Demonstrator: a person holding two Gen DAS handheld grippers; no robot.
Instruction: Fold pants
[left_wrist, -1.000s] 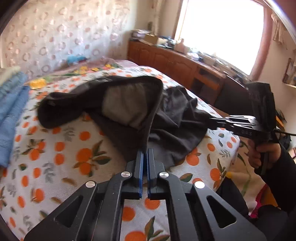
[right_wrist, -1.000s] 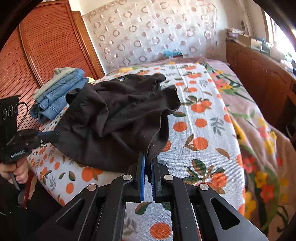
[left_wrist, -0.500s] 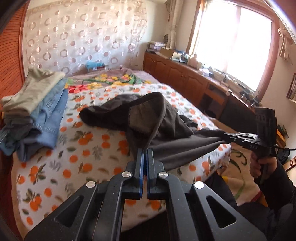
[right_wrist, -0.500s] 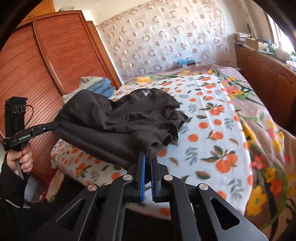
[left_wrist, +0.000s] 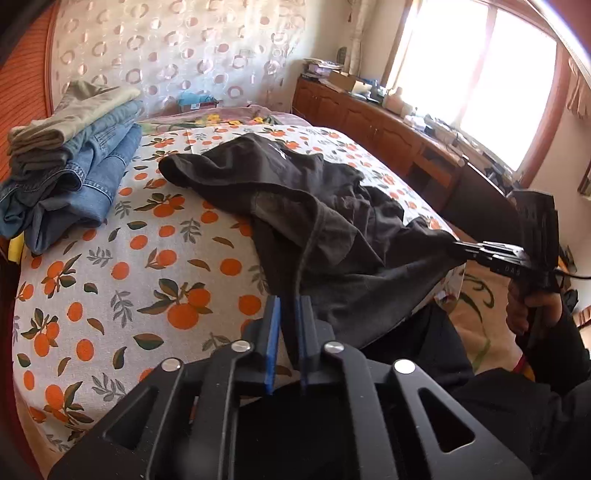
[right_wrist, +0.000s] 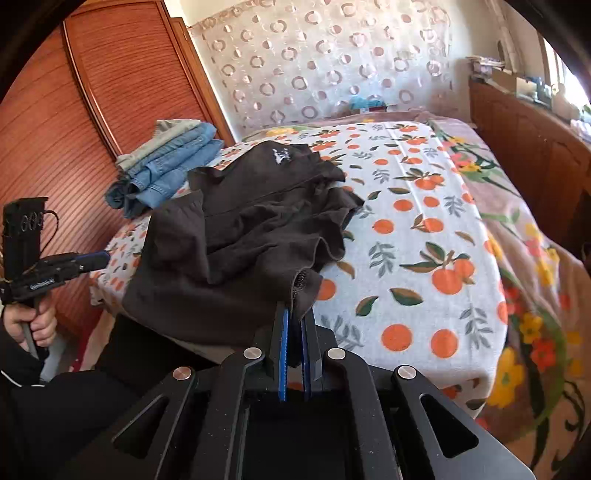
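Left hold released, right hold kept

Black pants (left_wrist: 314, 206) bunched mid-frame on the bed (left_wrist: 110, 295), spilling over its near edge; left gripper (left_wrist: 290, 325) fingers now parted where they were pressed together, seemingly clear of the cloth; right gripper (right_wrist: 293, 328) fingers still pinching the hem; likely regrasping before any flattening; no fold made yet.

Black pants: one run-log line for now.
black pants draped over bed edge | left claw open, off cloth | right claw gripping hem
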